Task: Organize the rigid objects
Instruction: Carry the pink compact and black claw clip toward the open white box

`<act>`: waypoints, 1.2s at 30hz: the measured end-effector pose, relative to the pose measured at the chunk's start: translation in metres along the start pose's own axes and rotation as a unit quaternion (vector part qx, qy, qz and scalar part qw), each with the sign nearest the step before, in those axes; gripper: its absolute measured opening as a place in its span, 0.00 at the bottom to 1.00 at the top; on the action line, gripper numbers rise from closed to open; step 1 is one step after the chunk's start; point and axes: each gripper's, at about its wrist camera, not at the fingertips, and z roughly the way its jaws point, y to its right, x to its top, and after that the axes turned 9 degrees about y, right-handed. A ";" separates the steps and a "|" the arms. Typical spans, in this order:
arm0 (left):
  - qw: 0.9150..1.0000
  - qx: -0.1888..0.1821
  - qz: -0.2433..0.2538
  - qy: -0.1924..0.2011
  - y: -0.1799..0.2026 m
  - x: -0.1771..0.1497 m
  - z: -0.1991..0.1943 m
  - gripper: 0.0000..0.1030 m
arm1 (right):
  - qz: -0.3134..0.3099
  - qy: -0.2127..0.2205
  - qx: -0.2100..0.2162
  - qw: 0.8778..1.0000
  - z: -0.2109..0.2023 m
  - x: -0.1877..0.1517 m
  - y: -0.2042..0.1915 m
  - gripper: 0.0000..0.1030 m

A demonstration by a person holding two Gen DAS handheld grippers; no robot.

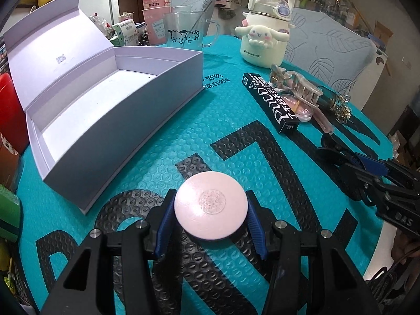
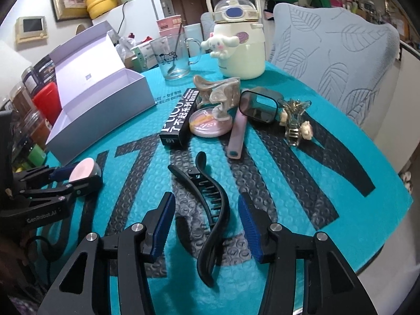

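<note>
The left tongs (image 1: 210, 211) are clamped on a round pink compact (image 1: 210, 204), held above the surface (image 1: 236, 157) just in front of the open white box (image 1: 105, 99). The right tongs (image 2: 206, 220) stand apart around a black hair clip (image 2: 207, 210), their pads not touching it, well right of the box.

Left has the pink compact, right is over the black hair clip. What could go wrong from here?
1. The left gripper pinches the round pink compact only at its curved edges; it may slip before reaching the white box.
2. The right gripper jaws stand apart around the curved black hair clip, untouched; closing could make it twist or skid.
</note>
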 end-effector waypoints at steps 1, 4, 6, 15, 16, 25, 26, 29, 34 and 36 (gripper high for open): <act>1.000 0.000 -0.002 0.000 0.000 0.000 0.000 0.49 | -0.001 -0.001 -0.003 1.000 0.001 0.000 0.000 0.22; 1.000 0.000 -0.001 -0.005 -0.001 0.000 -0.001 0.49 | -0.003 0.000 -0.004 1.000 0.001 0.000 0.000 0.21; 1.000 -0.001 0.001 -0.002 -0.001 0.001 -0.005 0.49 | -0.008 -0.002 -0.003 1.000 -0.001 0.000 -0.003 0.21; 1.000 0.019 0.008 0.021 -0.006 0.000 -0.032 0.49 | -0.037 0.004 0.016 0.999 -0.007 0.005 -0.031 0.21; 1.000 0.020 0.007 0.020 -0.007 -0.001 -0.033 0.49 | -0.039 0.005 0.021 0.999 -0.007 0.006 -0.034 0.21; 0.998 0.051 -0.009 0.039 -0.022 -0.005 -0.058 0.49 | -0.078 0.011 0.054 0.995 -0.012 0.011 -0.071 0.21; 0.998 0.055 -0.010 0.041 -0.024 -0.005 -0.061 0.49 | -0.084 0.012 0.059 0.995 -0.013 0.012 -0.075 0.21; 0.997 0.065 -0.018 0.047 -0.030 -0.006 -0.069 0.49 | -0.092 0.014 0.074 0.993 -0.015 0.013 -0.085 0.21; 0.995 0.079 -0.022 0.059 -0.036 -0.005 -0.084 0.49 | -0.097 0.016 0.092 0.991 -0.018 0.015 -0.098 0.21; 0.994 0.085 -0.025 0.066 -0.038 -0.004 -0.091 0.49 | -0.099 0.019 0.102 0.990 -0.022 0.017 -0.103 0.21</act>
